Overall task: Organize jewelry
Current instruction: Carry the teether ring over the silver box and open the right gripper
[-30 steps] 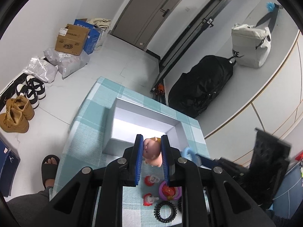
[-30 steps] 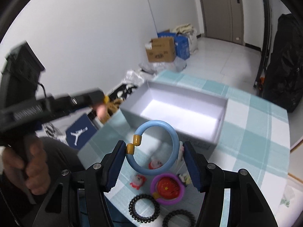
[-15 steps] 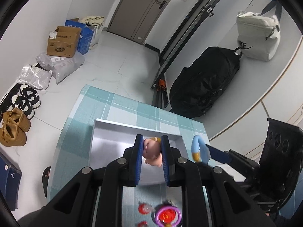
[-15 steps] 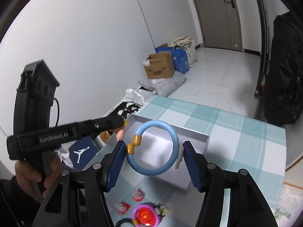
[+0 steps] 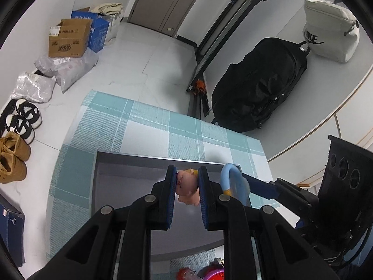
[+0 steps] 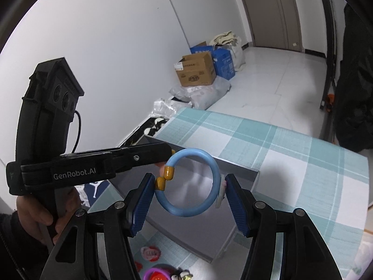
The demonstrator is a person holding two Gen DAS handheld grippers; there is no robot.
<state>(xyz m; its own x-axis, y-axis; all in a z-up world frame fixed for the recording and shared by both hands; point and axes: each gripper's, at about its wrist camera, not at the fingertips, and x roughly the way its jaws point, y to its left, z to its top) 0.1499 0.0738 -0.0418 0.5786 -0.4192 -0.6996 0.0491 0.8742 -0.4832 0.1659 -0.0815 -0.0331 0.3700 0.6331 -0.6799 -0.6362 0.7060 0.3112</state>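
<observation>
Jewelry pieces occupy both grippers above a grey open box (image 5: 130, 182) that sits on a table covered with a teal-and-white checked cloth (image 5: 149, 130).

Left gripper (image 5: 186, 186): the two blue-padded fingers (image 5: 171, 193) are clamped on a small pink pig charm (image 5: 187, 187). The charm sits between the fingertips, over the interior of the box near its far wall. In the right wrist view the left gripper (image 6: 171, 155) extends in from the left side, and a hand (image 6: 37, 217) grips its black handle.

Right gripper (image 6: 190, 193): the fingers (image 6: 142, 200) are closed on a blue ring bracelet (image 6: 191, 183), one pad on each side of the ring. The bracelet has two amber beads (image 6: 164, 178) at the left pad and a pale charm at the right pad. The ring stands upright over the box, near the box's right wall. In the left wrist view the bracelet (image 5: 233, 182) appears just beside the pig charm, to its right.

On the cloth in front of the box, near the bottom edge of both views, lie a red item (image 6: 151, 253) and a purple ring with a red centre (image 6: 156, 274); both are partly hidden by the gripper bodies.

On the floor beyond the table: a cardboard box (image 5: 68, 38), a blue carton (image 5: 100, 32), grey plastic parcels (image 5: 67, 70), shoes (image 5: 14, 149), a black bag (image 5: 258, 88) and a white bag (image 5: 331, 39).
</observation>
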